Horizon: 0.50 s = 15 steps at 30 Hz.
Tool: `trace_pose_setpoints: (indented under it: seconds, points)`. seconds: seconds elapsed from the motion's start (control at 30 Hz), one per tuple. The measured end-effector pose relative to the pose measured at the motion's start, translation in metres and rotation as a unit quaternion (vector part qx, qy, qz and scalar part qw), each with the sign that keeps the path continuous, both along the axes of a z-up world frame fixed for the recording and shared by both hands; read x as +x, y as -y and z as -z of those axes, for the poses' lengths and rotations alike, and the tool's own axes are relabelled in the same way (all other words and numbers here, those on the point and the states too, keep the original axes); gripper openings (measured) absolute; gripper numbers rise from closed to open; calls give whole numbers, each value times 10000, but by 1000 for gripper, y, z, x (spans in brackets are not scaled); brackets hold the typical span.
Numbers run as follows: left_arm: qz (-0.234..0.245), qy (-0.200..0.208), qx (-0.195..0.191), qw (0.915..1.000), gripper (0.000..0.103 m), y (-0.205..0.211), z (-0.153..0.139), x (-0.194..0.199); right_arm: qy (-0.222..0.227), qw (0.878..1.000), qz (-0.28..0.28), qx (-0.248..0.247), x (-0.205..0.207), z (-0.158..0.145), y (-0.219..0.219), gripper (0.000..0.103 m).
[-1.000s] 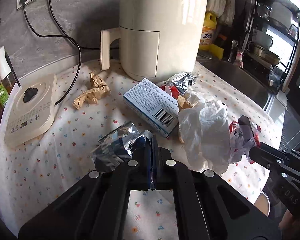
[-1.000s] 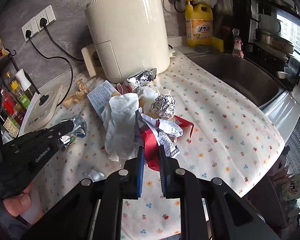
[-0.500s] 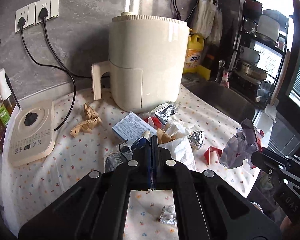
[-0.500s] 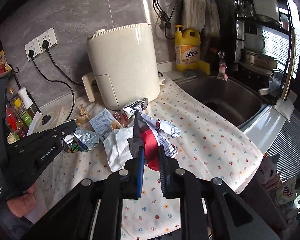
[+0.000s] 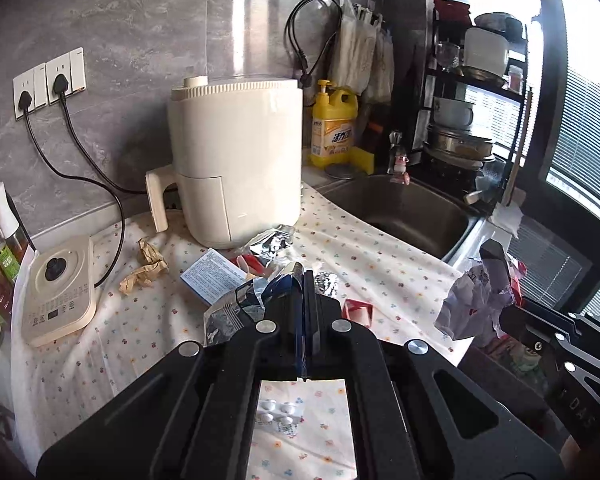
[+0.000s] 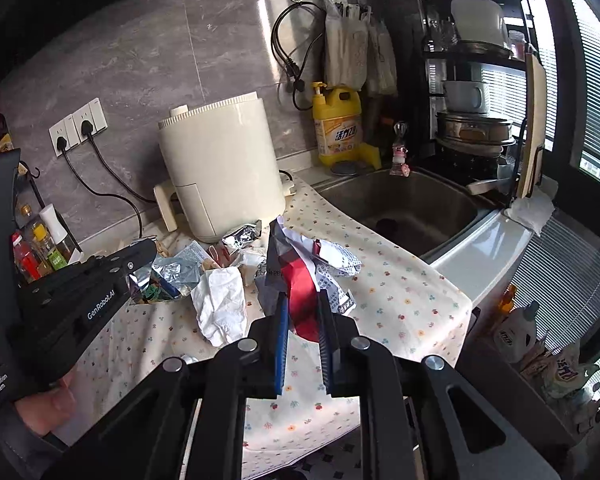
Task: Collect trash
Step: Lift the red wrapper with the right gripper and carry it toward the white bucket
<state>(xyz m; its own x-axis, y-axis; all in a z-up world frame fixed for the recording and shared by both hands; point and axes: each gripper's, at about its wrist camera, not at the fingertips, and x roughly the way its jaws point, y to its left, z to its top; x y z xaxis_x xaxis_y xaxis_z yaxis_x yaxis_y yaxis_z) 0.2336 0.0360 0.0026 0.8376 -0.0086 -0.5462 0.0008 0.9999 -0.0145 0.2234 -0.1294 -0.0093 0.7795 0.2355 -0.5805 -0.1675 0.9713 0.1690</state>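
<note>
My left gripper (image 5: 303, 300) is pinched fully shut on a crinkled silver foil snack wrapper with a dark blue printed side (image 5: 236, 308), gripped by one edge so the rest hangs loose above the flowered cloth (image 5: 380, 264). My right gripper (image 6: 303, 312) is nearly closed on a crumpled red-and-white printed paper wrapper (image 6: 300, 276), the wad standing up between the pads, also clear of the cloth.

Both pieces should weigh next to nothing. The foil is thin, springy and slick, so I judge an edge hold could slip; a bite deeper into the folded part would be safer. The paper wad is soft and crushable, with rough creases that give the pads purchase.

Left on the cloth, toward its back edge in front of the cream cylindrical air fryer (image 5: 236, 160): a flat blue-and-white cardboard box (image 5: 214, 276), stiff, best taken across its thin edge; a crumpled white tissue (image 6: 220, 308), limp and light; a shiny foil ball (image 5: 327, 282), firm and roundish; twisted brown paper scraps (image 5: 144, 270) near the back left corner; a blister pack of white pills (image 5: 278, 412) at the near edge.
</note>
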Motion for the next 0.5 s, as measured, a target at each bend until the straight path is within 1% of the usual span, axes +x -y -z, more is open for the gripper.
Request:
trace_pose_setpoints:
  seconds: [0.17, 0.23, 0.5]
  points:
    - [280, 106, 124, 9995, 2, 34, -8, -18, 61, 9998, 188, 67, -24, -4, 28, 14]
    - [400, 119, 116, 9991, 2, 48, -10, -24, 59, 9995, 299, 81, -33, -4, 42, 14]
    - [982, 63, 139, 9950, 2, 111, -4, -46, -31, 9962, 861, 102, -72, 4, 100, 14]
